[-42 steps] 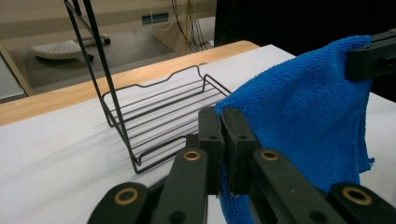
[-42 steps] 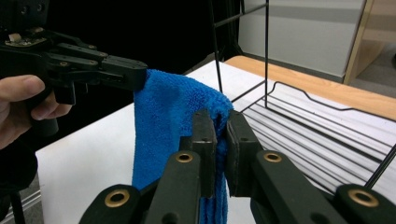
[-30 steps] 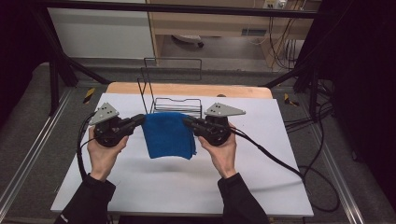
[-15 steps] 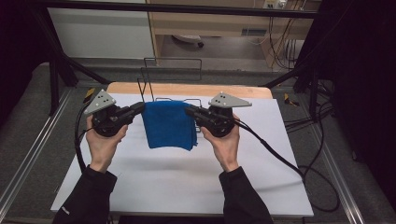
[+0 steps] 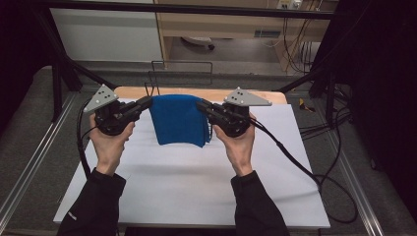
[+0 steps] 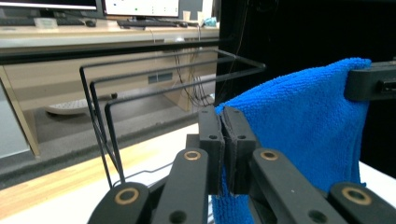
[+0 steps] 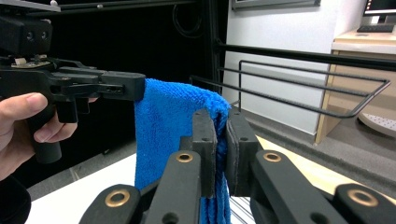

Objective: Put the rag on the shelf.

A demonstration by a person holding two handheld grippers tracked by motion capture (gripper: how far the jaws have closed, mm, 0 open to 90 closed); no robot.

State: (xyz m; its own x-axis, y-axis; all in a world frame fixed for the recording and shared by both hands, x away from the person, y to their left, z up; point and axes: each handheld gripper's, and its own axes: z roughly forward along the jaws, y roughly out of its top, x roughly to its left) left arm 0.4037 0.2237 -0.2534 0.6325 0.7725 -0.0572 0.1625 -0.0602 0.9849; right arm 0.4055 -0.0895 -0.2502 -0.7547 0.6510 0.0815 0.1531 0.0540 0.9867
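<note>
A folded blue towel [image 5: 178, 120] hangs in the air over the far half of the white table [image 5: 196, 182], stretched between both grippers. My left gripper [image 5: 146, 103] is shut on the towel's upper left corner, and my right gripper [image 5: 201, 105] is shut on its upper right corner. In the left gripper view the jaws pinch the blue towel [image 6: 299, 126] edge at my left gripper [image 6: 223, 122]. In the right gripper view my right gripper [image 7: 222, 120] clamps the blue towel [image 7: 168, 126], with the other gripper holding the far corner. A black wire rack [image 5: 179, 73] stands just behind the towel.
The black wire rack [image 6: 159, 88] has three parallel top bars and rises at the table's wooden far edge [image 5: 133, 91]. Cables trail from both grippers, one looping off the table's right side [image 5: 305, 167]. A desk with monitors stands beyond.
Both grippers have lifted the towel and carried it away from me, toward the wire rack. The towel now hangs higher and closer to the rack's bars.
</note>
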